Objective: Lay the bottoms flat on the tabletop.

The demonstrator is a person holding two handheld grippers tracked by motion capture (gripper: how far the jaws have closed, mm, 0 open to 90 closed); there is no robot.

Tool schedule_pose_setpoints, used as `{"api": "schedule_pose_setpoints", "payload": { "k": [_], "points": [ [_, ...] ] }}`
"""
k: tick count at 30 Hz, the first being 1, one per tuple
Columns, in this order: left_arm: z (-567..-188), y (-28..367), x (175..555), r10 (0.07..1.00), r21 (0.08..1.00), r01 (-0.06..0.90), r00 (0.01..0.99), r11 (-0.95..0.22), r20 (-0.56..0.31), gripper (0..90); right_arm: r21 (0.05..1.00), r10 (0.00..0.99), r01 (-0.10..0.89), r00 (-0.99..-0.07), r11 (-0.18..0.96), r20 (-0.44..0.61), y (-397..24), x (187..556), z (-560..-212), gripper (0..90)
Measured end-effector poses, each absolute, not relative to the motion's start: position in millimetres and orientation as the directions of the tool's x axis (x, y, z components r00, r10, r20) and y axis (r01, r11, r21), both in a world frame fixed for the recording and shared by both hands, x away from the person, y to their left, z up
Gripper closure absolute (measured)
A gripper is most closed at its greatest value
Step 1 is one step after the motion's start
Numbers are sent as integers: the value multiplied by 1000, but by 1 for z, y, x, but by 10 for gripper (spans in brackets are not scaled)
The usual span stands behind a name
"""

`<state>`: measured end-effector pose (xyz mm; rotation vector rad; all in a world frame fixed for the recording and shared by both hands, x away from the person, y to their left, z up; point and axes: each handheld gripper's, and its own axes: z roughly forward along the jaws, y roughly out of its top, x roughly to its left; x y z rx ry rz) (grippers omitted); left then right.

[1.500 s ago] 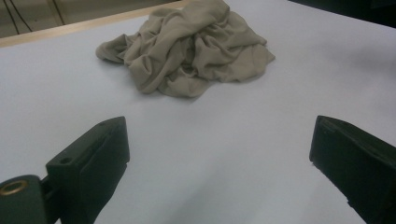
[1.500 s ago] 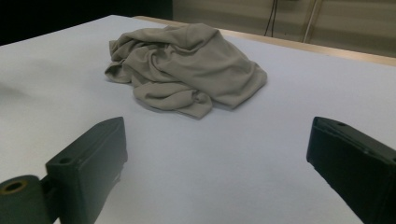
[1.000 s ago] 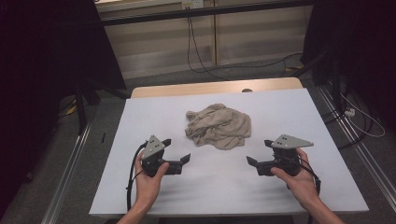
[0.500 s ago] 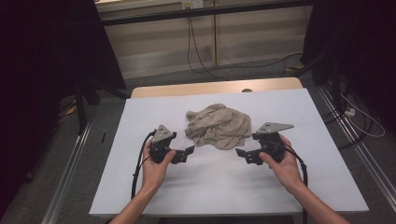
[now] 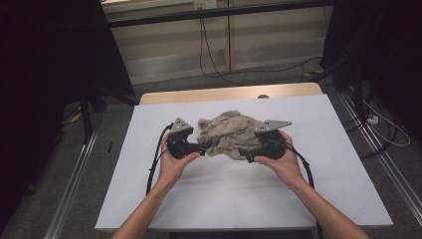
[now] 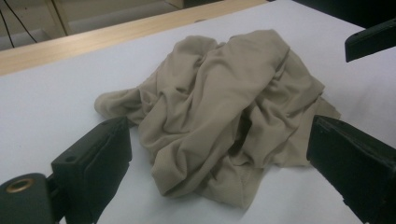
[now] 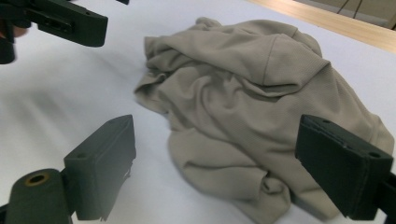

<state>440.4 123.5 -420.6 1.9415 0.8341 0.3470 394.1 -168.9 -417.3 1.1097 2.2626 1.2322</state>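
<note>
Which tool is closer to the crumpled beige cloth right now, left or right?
Right, narrowly. The right tool has its tips at the near right edge of the crumpled beige cloth; the left tool sits just off its left edge. Both are open.

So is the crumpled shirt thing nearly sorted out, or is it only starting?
Only starting. The beige cloth lies crumpled on the white table, nothing folded or spread. The left hand-held gripper and right hand-held gripper sit open at its edges, gripping nothing. Grasping and any spreading remain.
</note>
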Motion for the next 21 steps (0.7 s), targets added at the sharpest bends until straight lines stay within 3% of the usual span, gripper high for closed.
{"api": "schedule_pose_setpoints", "payload": {
  "k": [5, 6, 13, 14, 15, 18, 19, 21],
  "points": [
    [-433, 117, 443, 687, 824, 429, 723, -370, -68, 67, 802, 766, 469, -643, 369, 24, -161, 404, -427, 197],
    [-435, 115, 443, 683, 815, 438, 727, -379, -73, 73, 788, 759, 462, -651, 407, -10, -157, 408, -431, 251],
    [-439, 114, 447, 707, 812, 440, 705, -384, -48, 176, 763, 748, 480, -663, 433, -8, -151, 418, -446, 330],
    [-439, 113, 448, 700, 811, 437, 712, -388, -48, 176, 763, 748, 480, -663, 433, -8, -151, 418, -446, 330],
    [-440, 111, 449, 685, 799, 440, 726, -410, -49, 271, 757, 748, 479, -663, 444, -20, -150, 420, -449, 290],
    [-442, 107, 450, 678, 788, 456, 732, -415, -67, 337, 749, 745, 480, -666, 457, -27, -147, 423, -452, 242],
    [-442, 106, 452, 672, 780, 449, 739, -436, -50, 345, 739, 749, 484, -661, 469, -42, -144, 426, -454, 186],
    [-446, 98, 454, 674, 770, 464, 736, -437, -61, 348, 729, 752, 486, -657, 482, -59, -142, 430, -455, 158]
  ]
}}
